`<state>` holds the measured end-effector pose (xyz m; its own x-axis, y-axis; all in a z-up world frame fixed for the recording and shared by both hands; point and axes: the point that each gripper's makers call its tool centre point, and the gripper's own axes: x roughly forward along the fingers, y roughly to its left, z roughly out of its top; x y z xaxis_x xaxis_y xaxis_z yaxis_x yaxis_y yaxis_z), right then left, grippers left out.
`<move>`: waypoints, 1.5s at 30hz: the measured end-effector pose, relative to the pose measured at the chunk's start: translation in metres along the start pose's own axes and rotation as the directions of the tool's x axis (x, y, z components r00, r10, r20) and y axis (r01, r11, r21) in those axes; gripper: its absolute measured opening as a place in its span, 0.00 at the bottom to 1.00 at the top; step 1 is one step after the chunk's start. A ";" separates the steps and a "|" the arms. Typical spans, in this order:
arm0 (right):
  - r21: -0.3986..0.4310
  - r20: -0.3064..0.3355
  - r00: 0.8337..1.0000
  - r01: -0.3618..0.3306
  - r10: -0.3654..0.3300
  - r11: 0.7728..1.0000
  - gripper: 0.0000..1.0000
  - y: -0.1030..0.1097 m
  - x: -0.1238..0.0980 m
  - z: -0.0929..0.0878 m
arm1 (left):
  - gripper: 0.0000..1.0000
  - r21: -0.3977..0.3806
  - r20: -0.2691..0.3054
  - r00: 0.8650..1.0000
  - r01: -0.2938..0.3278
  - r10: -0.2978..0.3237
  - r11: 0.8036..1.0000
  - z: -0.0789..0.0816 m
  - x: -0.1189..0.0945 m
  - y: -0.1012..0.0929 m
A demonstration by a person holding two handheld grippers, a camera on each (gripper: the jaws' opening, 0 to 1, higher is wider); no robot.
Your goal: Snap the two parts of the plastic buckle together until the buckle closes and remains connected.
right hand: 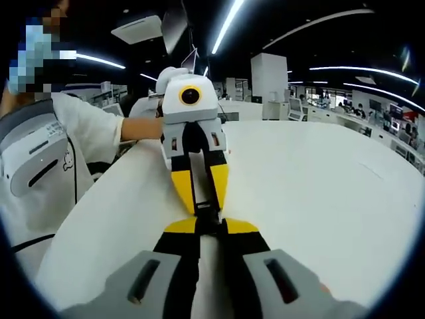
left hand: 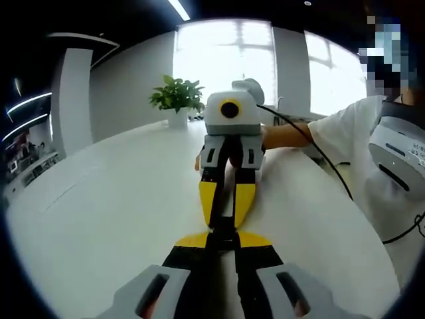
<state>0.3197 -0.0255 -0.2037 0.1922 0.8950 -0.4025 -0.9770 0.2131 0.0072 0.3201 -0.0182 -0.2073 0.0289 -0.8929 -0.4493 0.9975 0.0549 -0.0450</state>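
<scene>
Black plastic buckle (left hand: 222, 234) pinched between both gripper tips, left gripper (left hand: 222, 242) and right gripper (right hand: 207, 222) each clamped on one end, meeting nose to nose above white counter (left hand: 119, 199).

I can read no words, numbers, brand names or signs from either view. On the white short-sleeved shirt (right hand: 80, 143) of the person, the right gripper view shows a small dark printed mark, too small and blurred for me to read. The grey-and-white box (left hand: 398, 151) worn at the chest carries no lettering I can make out.
</scene>
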 end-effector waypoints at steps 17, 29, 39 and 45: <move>0.034 -0.005 0.997 0.082 -0.082 0.996 0.12 -0.073 0.006 0.004 | 0.12 0.009 0.031 1.000 -0.004 0.004 1.000 0.005 0.009 0.069; -0.001 0.007 0.995 0.102 -0.102 0.995 0.12 -0.093 0.009 0.005 | 0.12 0.039 0.022 1.000 -0.003 0.002 0.999 0.007 0.011 0.086; -0.013 0.017 0.994 0.108 -0.108 0.994 0.15 -0.096 0.009 0.004 | 0.13 0.037 0.034 0.999 -0.030 0.029 0.999 0.008 0.010 0.092; -0.014 0.016 0.994 0.109 -0.109 0.994 0.17 -0.097 0.010 0.003 | 0.15 0.030 0.034 0.999 -0.032 0.031 0.999 0.008 0.010 0.093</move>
<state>0.4164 -0.0358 -0.2052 0.2989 0.8726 -0.3864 -0.9514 0.3041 -0.0492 0.4135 -0.0252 -0.2086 0.0621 -0.9054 -0.4200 0.9975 0.0702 -0.0037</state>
